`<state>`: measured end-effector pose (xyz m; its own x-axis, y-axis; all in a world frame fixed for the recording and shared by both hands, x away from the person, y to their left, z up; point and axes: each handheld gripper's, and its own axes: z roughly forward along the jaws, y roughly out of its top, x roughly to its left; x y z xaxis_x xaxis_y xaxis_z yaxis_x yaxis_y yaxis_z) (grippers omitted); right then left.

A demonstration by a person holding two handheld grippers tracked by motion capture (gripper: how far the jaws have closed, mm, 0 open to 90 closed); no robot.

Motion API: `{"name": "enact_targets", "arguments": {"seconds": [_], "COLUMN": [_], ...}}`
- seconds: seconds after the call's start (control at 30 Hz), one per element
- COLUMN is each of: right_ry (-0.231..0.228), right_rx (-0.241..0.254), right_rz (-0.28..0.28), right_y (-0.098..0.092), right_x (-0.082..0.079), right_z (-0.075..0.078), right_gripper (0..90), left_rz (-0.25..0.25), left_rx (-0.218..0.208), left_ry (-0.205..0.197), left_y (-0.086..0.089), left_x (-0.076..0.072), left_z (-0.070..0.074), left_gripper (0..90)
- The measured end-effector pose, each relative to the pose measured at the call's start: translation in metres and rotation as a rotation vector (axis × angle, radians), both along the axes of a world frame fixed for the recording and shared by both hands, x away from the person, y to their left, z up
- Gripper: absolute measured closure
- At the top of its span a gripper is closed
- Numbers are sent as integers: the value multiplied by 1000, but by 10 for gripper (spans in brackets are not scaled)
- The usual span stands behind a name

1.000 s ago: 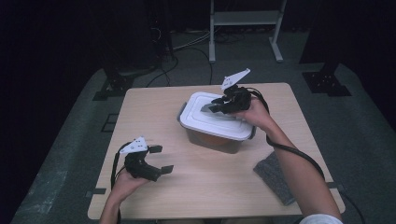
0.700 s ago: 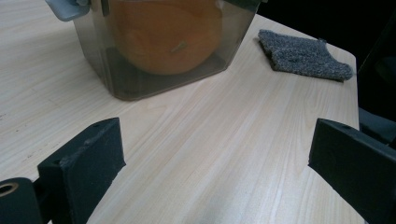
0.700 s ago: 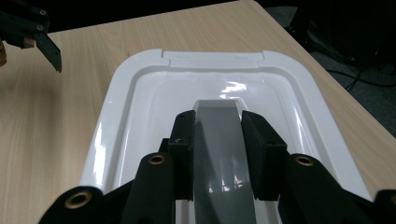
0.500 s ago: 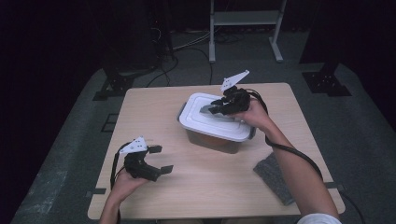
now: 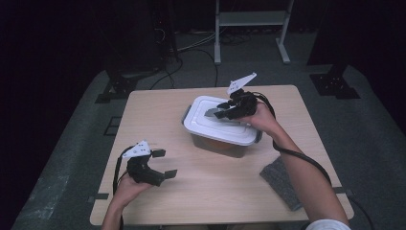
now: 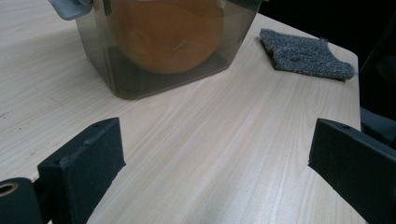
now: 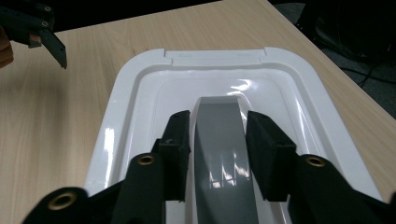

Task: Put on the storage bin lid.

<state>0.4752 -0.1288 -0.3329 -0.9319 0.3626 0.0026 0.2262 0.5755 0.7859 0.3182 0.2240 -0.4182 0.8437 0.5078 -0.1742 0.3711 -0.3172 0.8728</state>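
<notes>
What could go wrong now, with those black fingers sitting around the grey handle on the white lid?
The right gripper has just been opening; its fingers flank the grey handle with gaps either side, so a lift now might slip off. If the white lid sticks, the whole container, holding something orange, could tip or drag, since the left gripper hovers open, well clear of it.
</notes>
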Motion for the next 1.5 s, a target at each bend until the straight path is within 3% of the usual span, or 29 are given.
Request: {"name": "enact_targets", "arguments": {"seconds": [0.47, 0.73, 1.5], "right_ry": [19, 12, 1], "right_rx": [42, 56, 64], "right_rz": [-38, -51, -83], "right_y": [-22, -38, -73], "right_x": [-17, -31, -51], "right_z": [12, 20, 25], "right_gripper": [378, 359, 329], "left_rz": [-19, -21, -15], "left_rx": [-1, 1, 5], "left_ry": [0, -5, -3], "left_y": [-5, -5, -5], "left_x": [4, 1, 2], "left_z": [0, 0, -1], "left_gripper": [24, 24, 24]}}
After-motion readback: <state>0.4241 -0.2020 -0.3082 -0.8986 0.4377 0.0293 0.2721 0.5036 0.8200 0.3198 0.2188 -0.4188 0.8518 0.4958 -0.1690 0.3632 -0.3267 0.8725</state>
